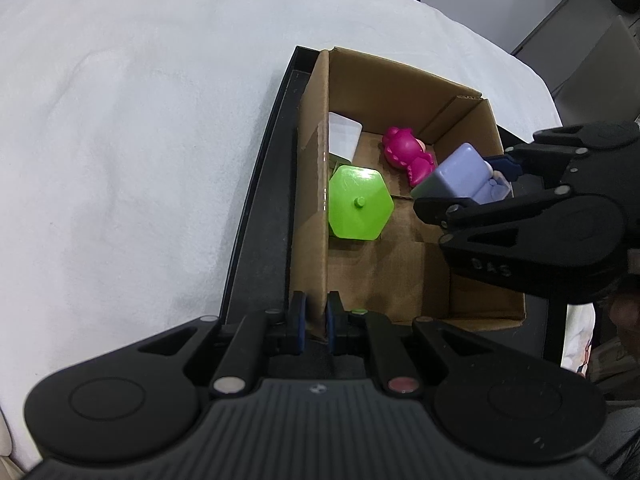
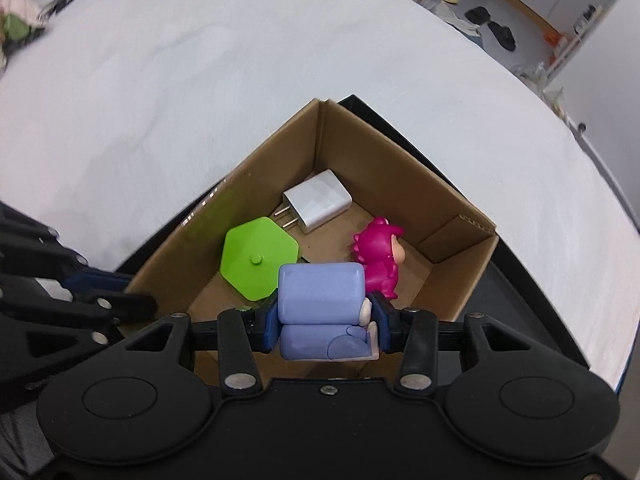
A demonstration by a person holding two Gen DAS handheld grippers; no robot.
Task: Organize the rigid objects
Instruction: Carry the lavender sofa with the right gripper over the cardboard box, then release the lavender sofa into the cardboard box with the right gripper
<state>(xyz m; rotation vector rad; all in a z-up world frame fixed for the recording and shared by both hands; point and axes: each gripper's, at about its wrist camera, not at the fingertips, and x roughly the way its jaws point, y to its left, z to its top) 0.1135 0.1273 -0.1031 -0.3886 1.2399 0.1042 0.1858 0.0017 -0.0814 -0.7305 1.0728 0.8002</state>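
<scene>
A cardboard box (image 1: 316, 184) (image 2: 400, 184) stands on a black tray (image 1: 260, 216). Inside it lie a green hexagonal piece (image 1: 358, 202) (image 2: 256, 262), a magenta toy figure (image 1: 406, 154) (image 2: 378, 252) and a white plug adapter (image 1: 344, 136) (image 2: 320, 200). My left gripper (image 1: 316, 322) is shut on the box's near left wall. My right gripper (image 2: 326, 320) (image 1: 476, 184) is shut on a lavender block toy (image 2: 322, 304) (image 1: 464, 174) and holds it above the box's inside.
A white cloth (image 1: 120, 140) (image 2: 200, 60) covers the table around the tray. Clutter lies on the floor beyond the table's far right edge (image 2: 492, 24). The left gripper shows at the left of the right wrist view (image 2: 60, 288).
</scene>
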